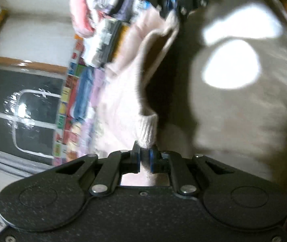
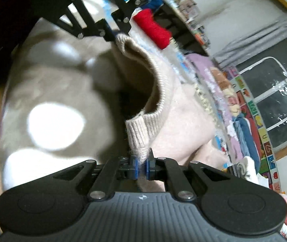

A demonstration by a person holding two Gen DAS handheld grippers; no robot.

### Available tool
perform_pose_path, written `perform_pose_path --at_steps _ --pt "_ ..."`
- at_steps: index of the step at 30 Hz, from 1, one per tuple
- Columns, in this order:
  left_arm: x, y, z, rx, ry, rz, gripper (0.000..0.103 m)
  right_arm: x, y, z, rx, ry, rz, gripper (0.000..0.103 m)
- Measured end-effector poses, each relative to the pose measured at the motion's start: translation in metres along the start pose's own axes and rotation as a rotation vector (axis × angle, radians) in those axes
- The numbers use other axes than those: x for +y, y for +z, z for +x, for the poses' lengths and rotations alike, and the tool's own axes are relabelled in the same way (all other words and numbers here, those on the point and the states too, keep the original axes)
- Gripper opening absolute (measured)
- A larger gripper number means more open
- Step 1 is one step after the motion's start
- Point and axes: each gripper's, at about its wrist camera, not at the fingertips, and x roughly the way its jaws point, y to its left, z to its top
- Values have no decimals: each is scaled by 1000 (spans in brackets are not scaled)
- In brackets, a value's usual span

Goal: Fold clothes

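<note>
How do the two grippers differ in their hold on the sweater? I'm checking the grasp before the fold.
The left gripper pinches the ribbed hem of the pale pink sweater on the sweater's right side in its own view; the right gripper pinches it on the left side in its view. The left's body is speckled and flat, the right's is ridged. Both are shut on the ribbed edge, which hangs open between them.

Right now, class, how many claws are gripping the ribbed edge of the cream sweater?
2. The left claw pinches one end of the sweater's ribbed edge; the right claw pinches the other end, the edge hanging open between them.
</note>
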Motion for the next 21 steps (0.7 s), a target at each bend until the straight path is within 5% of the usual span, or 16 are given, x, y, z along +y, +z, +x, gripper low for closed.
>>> perform_pose_path --at_steps 3,7,10,13,16,21 --pt "-15 -3 -3 51 -70 -8 21 22 -4 3 60 44 -34 12" --pt "17 -20 -4 108 -152 -283 30 29 -4 -6 65 61 41 20" --pt "42 -33 -5 151 -213 -493 50 14 -5 -22 32 101 180 26" --pt "67 -46 -5 193 -274 -704 50 -9 -13 -35 -4 86 344 32" --pt "100 -76 9 211 -331 -1095 50 -47 -33 -39 -57 89 692 39" --pt "117 -135 35 153 -398 -1747 51 -88 -117 -26 -221 78 1481 40"
